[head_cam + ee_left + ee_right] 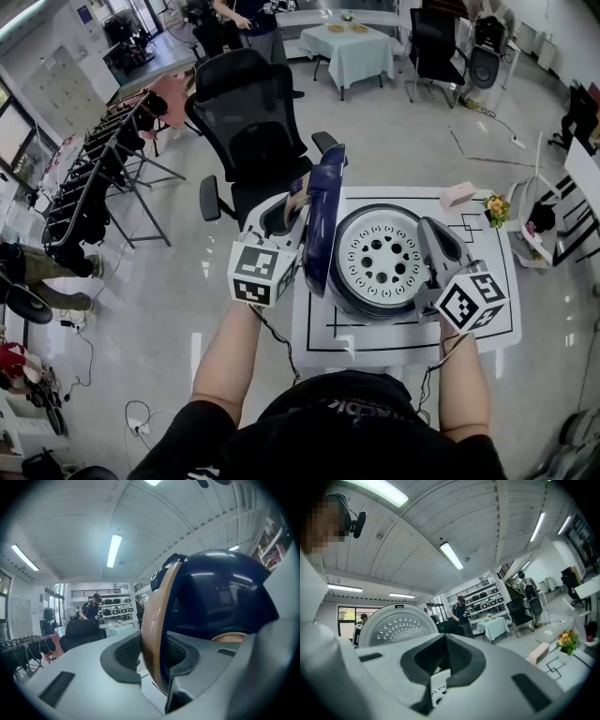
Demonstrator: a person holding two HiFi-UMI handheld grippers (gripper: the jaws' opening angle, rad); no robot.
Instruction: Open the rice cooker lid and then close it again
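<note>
The lid (322, 220) is standing open and upright over the cooker (352, 298), mid-tabletop (375, 336), with its blue shell facing left and its holed plate (380, 255) facing right. The left gripper (152, 657) is sitting at the lid's left, clamping the tan rim (151, 620) between its pads. The right gripper (446, 660) is waiting just right of the lid beside the plate, clenched on nothing.

I'm reading this as the top of the swing, with the closing half coming up. The left gripper is doing all the work here, so it's worth keeping that pinch square on the rim and letting the wrist roll with the hinge's arc rather than dragging the lid sideways. It should be lowering the lid slowly, not dropping it. The right gripper should be staying clear of the plate's path, then pressing on the shell until the catch seems home.
</note>
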